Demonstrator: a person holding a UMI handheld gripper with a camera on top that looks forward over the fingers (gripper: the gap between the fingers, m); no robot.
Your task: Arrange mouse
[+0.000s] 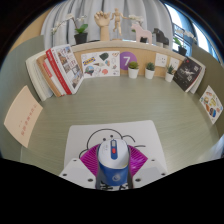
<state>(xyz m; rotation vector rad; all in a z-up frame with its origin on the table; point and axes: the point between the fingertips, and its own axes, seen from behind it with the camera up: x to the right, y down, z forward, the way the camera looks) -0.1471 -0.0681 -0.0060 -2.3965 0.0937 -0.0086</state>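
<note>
Nearest the camera, a mouse [111,152] with a white and magenta shell is seen between the two fingers of the gripper [111,168], whose pads seem to press on both its flanks; the claw is judged to be clamped on it. The mouse is held over a white mat [140,135] that lies at the near edge of the desk [110,100]. Whether the mouse rests on the mat or is lifted just off it cannot be told.

The step in hand is taken to be the placing of the mouse on the mat. For the next move, the mouse would have to be set down squarely, and the fingers parted without nudging it.

Along the far edge of the desk, books [62,68] are stood upright, and two small pots [141,71] are seen with green plants in them.
</note>
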